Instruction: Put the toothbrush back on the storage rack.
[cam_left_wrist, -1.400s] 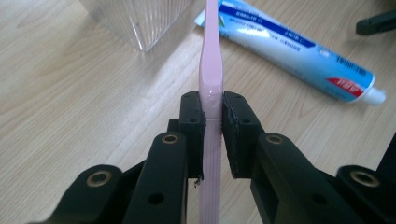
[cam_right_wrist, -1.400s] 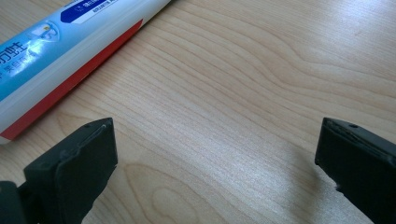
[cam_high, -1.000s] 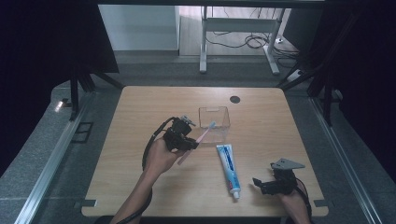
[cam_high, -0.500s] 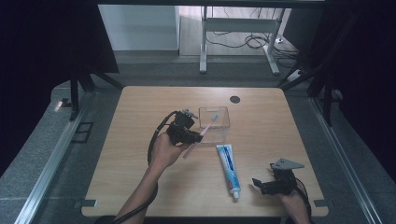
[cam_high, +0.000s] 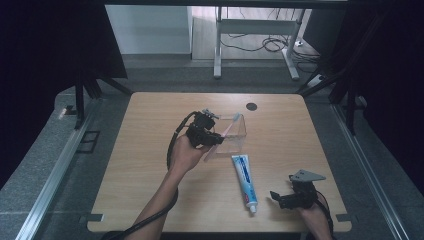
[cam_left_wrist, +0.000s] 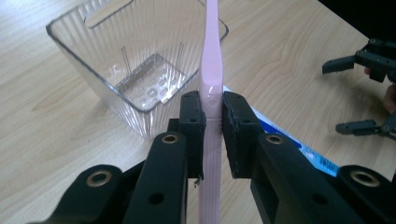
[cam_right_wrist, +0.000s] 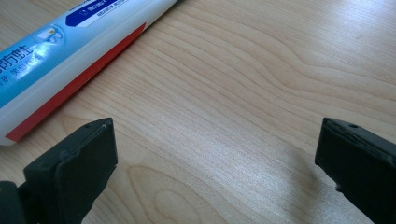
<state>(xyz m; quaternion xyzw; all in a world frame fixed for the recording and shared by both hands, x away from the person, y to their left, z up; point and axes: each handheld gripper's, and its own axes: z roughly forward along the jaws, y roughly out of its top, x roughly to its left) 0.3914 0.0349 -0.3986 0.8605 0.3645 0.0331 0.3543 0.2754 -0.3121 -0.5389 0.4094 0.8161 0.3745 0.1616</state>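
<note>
The left gripper (cam_left_wrist: 212, 123) is clamped on a pink toothbrush (cam_left_wrist: 211, 70) above the clear ribbed container (cam_left_wrist: 135, 70); the right gripper (cam_right_wrist: 215, 163), jaws wide apart, rests beside the toothpaste tube (cam_right_wrist: 70, 51).

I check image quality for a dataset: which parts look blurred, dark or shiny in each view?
High view: the table is evenly lit, the surroundings almost black. Left gripper view: the pink toothbrush is sharp at the pads, and the clear ribbed container catches small glints. Right gripper view: the near jaws look soft, and the toothpaste tube shows mild sheen.
</note>
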